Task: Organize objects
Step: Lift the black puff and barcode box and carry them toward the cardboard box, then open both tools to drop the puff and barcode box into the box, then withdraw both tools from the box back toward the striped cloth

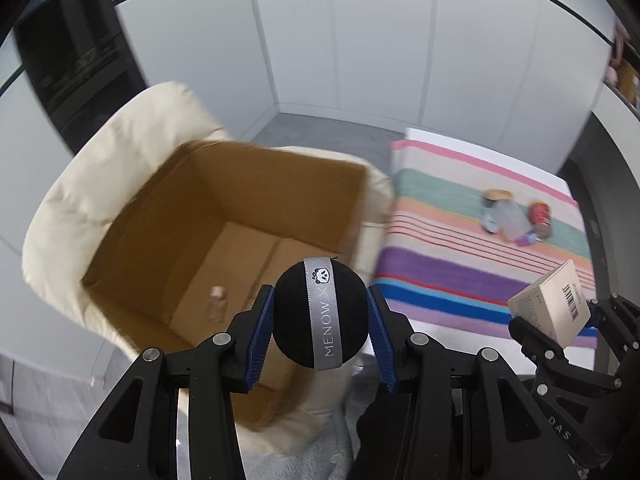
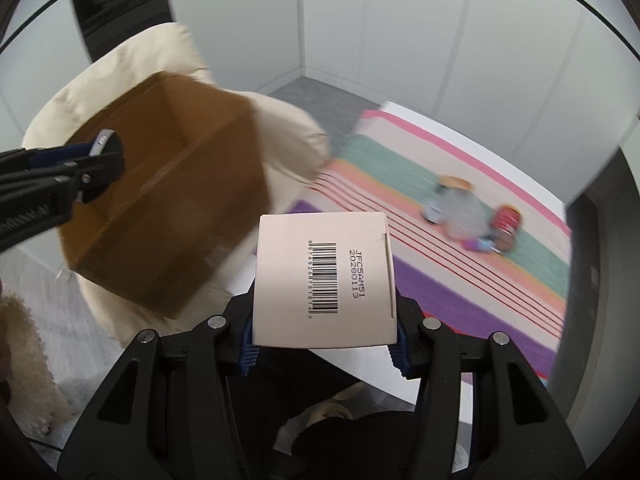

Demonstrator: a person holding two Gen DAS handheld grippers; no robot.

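Left gripper [image 1: 320, 316] clamps black ball [image 1: 320, 314] over cardboard box [image 1: 224, 216] (open-topped); right gripper [image 2: 324, 320] grips barcoded carton [image 2: 324, 280].

A white counter [image 2: 404, 384] carries a striped cloth [image 2: 432, 292] in bands of pink, cream, green, peach, purple and blue, with thin red lines. On the cloth's green band lies a small, blurred cluster: a clear jar with a tan lid [image 2: 460, 206], a red can [image 2: 507, 220] just right of the jar, a small blue-grey thing [image 2: 431, 213] at the jar's left, and a small purple piece [image 2: 476, 245] in front of the jar. Left of the cloth, a cream cushioned seat [image 1: 80, 208] holds an open cardboard box [image 1: 224, 216]. A small pale bottle-like thing [image 1: 218, 304] stands on the box's floor.
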